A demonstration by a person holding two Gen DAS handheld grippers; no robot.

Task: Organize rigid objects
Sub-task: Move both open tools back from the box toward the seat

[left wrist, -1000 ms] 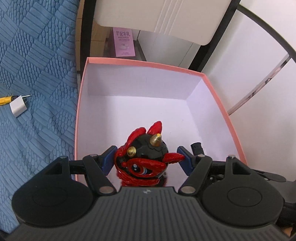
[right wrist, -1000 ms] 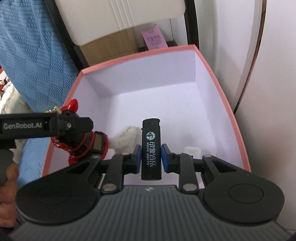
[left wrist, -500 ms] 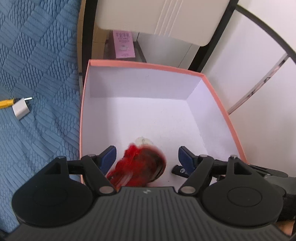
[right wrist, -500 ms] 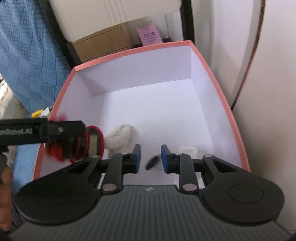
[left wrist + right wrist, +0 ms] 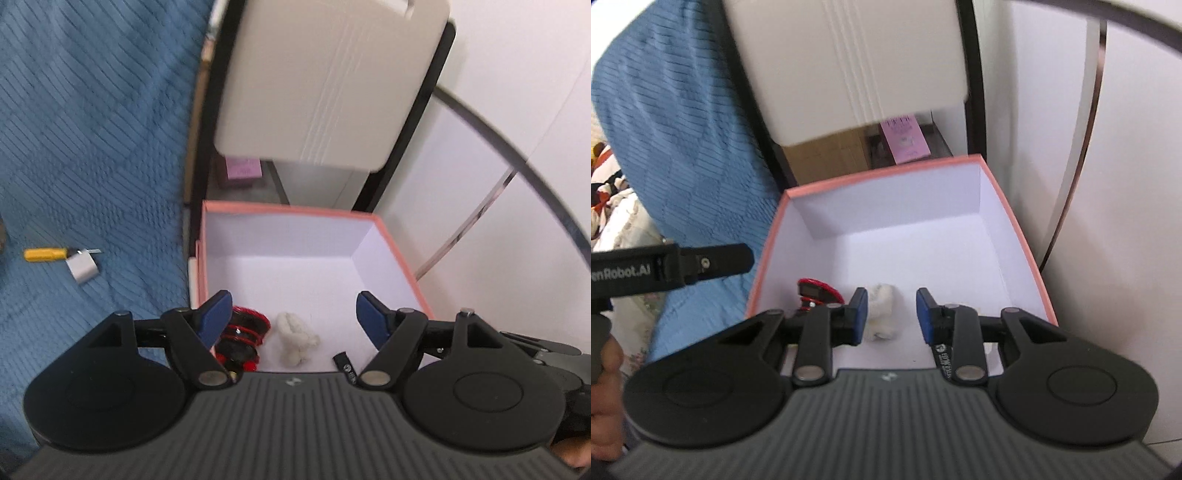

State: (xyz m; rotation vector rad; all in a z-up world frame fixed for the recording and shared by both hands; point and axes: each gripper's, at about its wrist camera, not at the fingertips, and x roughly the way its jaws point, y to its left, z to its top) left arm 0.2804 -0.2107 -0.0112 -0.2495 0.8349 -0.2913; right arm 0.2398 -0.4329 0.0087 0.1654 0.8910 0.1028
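Left gripper: the left gripper [image 5: 293, 314] is held wide apart above the near edge of the box [image 5: 291, 211], with nothing between its pads; the spread suits a bulky thing just let go.
Right gripper: the right gripper [image 5: 891, 314] is parted only narrowly and is empty; its jaws have just been opening, and no thing is seen between them. A narrow gap fits the slim object lying below it.
Red figurine: the red figurine [image 5: 241, 341] is lying tipped in the near left corner of the box, under the left gripper's left finger, as a dropped thing would be, not a set-down one.
White lump: a small white lump [image 5: 295, 338] is lying just beside the figurine, toward the middle of the near edge; what it is cannot be told.
Lighter: the black lighter [image 5: 344, 362] is lying flat near the near right corner, partly hidden by the gripper body.
Box interior: the far half of the floor is left bare, so room is judged to remain.
Bed: on the blue bedspread [image 5: 92, 147], left of the box, a yellow-handled tool [image 5: 44, 254] and a white plug [image 5: 82, 268] are lying touching, probably next to be gathered.
Beyond: a white panel [image 5: 328, 81] is standing behind the box's far edge.
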